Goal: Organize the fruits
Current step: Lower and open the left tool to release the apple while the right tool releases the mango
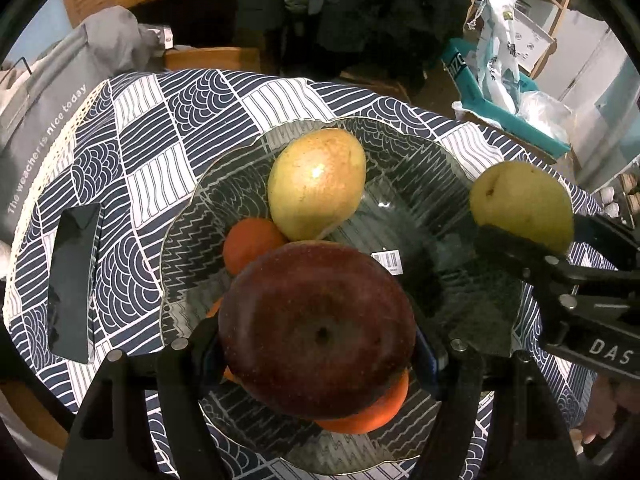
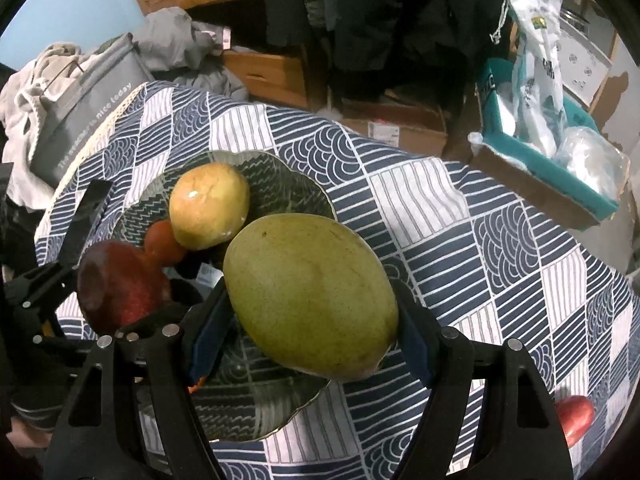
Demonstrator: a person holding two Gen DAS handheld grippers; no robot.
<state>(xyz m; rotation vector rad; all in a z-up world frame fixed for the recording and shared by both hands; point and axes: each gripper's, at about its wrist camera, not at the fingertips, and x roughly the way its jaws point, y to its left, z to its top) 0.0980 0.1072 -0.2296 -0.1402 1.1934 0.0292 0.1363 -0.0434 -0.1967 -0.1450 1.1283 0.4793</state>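
The glass plate [image 1: 188, 216] on the bench holds a yellow mango [image 1: 316, 184] and oranges [image 1: 250, 244]. Left tongs [image 1: 316, 348] grip an apple [image 1: 316, 328] above the plate; right tongs [image 2: 312, 332] grip a green mango [image 2: 310, 296] over its rim.

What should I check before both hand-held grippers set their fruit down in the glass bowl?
1. Left hand-held gripper clamps the dark red apple: ok.
2. Right hand-held gripper clamps the large green mango: ok.
3. Patterned clear glass bowl sits below both fruits: ok.
4. Bare bowl floor by the barcode sticker for the mango: ok.
5. Space under the apple: not ok, an orange fruit lies directly beneath.
6. Yellow-green pear-shaped fruit resting steadily: cannot tell.
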